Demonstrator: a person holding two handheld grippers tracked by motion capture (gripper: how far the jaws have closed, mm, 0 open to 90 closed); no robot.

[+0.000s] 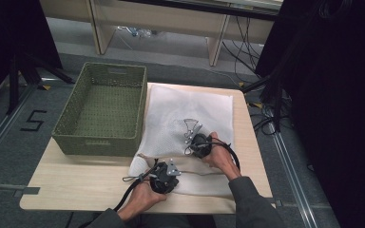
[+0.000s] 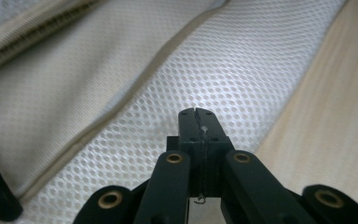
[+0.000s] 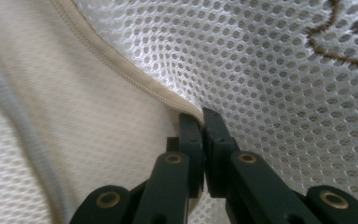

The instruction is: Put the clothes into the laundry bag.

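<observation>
A white mesh laundry bag (image 1: 190, 118) lies across the table (image 1: 76, 185), a green basket (image 1: 104, 109) at its 9 o'clock. Close up, the right gripper (image 3: 201, 116) pinches the bag's zipper seam (image 3: 121, 70); the left gripper (image 2: 197, 114) is pressed together on a thin thread of the bag.

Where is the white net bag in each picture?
High view: the white mesh bag lies flat on the table, right of the green basket, under both grippers.
Left gripper view: it covers the left and middle, behind the shut left gripper; bare table on the right.
Right gripper view: it spreads all around; the right gripper pinches its edge.
Shared landmark: the bag's beige zipper band.
</observation>
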